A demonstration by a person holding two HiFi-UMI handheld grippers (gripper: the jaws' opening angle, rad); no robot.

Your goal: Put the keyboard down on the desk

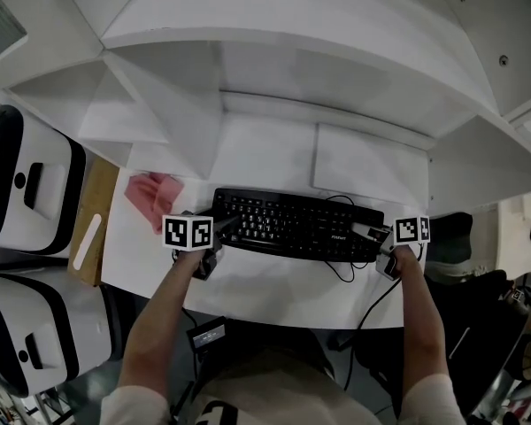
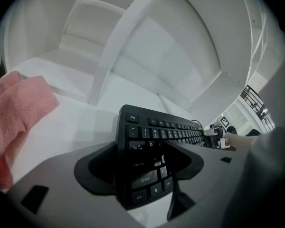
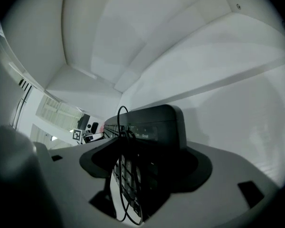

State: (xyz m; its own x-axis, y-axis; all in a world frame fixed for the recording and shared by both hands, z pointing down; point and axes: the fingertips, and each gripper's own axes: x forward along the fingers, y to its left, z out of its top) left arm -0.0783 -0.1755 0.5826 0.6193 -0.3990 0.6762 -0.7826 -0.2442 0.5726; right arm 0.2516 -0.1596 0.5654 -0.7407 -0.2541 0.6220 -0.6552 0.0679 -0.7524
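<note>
Left hand-held gripper [image 1: 223, 228], right hand-held gripper [image 1: 370, 233]: jaws spread, astride keyboard [image 1: 292, 224] ends. Keyboard looks flat on bench [image 1: 274, 289]. Release step; next, back out clear of cable [image 1: 341, 271].

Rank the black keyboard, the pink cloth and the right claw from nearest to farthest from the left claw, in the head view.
1. Black plastic keyboard: its left end lies between the jaws of the left claw.
2. Crumpled pink cloth: on the white desk, just left of that claw.
3. Right claw: at the keyboard's far right end.
</note>
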